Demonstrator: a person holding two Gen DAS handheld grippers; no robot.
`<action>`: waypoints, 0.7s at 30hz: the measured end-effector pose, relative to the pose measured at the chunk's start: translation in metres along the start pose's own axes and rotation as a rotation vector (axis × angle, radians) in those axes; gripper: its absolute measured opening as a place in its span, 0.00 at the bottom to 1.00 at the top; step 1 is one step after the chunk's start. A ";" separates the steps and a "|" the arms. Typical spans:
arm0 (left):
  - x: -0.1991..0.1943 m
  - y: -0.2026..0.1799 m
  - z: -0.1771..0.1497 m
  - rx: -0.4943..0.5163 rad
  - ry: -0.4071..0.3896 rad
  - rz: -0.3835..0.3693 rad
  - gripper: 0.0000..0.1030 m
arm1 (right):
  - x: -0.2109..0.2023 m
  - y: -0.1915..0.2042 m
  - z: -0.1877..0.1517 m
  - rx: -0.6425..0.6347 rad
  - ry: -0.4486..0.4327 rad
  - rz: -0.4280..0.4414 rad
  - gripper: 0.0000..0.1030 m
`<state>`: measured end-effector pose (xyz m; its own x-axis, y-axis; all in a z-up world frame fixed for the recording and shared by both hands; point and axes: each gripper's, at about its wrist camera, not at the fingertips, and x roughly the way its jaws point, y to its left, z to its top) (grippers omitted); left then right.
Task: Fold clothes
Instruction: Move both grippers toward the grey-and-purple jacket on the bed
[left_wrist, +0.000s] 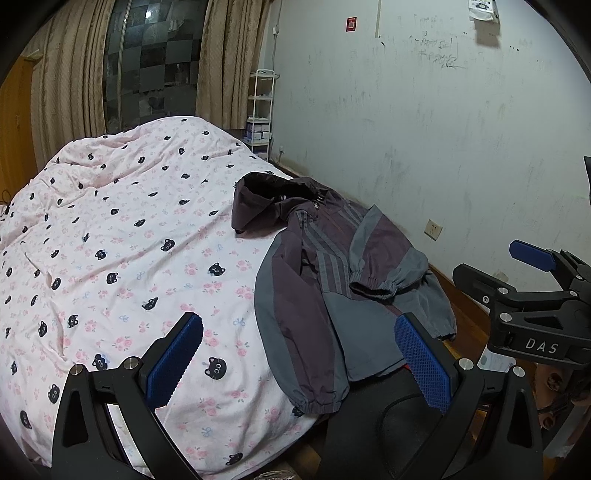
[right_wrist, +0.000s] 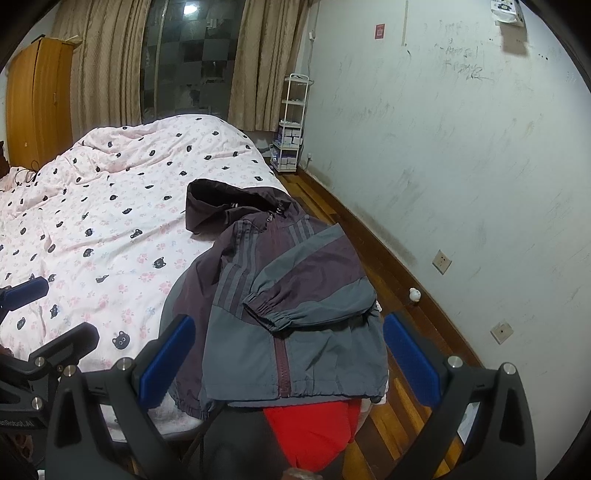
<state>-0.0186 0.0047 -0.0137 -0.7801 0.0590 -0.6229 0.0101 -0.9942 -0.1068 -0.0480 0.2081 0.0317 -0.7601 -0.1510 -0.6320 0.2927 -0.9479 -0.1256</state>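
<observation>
**Jacket at the bed's corner, both grippers empty**

A grey-and-maroon hooded zip jacket lies on the pink cat-print quilt, its hem overhanging the bed's edge. Left gripper and right gripper hover spread wide, holding nothing.

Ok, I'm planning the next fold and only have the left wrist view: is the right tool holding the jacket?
Observer: No. The right tool is open; the grey and maroon hooded jacket lies ahead between its blue pads, ungripped.
Operator: Is the zip done up?
Observer: The lower zip looks closed down to the hem.
Operator: Anything beneath the hem?
Observer: A red cloth shows just below it.
</observation>
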 end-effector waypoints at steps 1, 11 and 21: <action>0.001 0.000 0.000 0.001 0.001 0.001 1.00 | 0.002 0.000 0.001 0.002 0.003 0.001 1.00; 0.016 -0.002 0.002 0.001 0.029 0.015 1.00 | 0.018 -0.002 -0.002 0.017 0.025 0.013 1.00; 0.031 0.001 0.007 -0.003 0.042 0.029 1.00 | 0.037 -0.004 0.000 0.016 0.053 0.019 1.00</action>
<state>-0.0473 0.0047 -0.0276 -0.7523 0.0342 -0.6579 0.0340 -0.9953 -0.0906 -0.0773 0.2062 0.0089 -0.7222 -0.1546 -0.6742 0.2977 -0.9493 -0.1013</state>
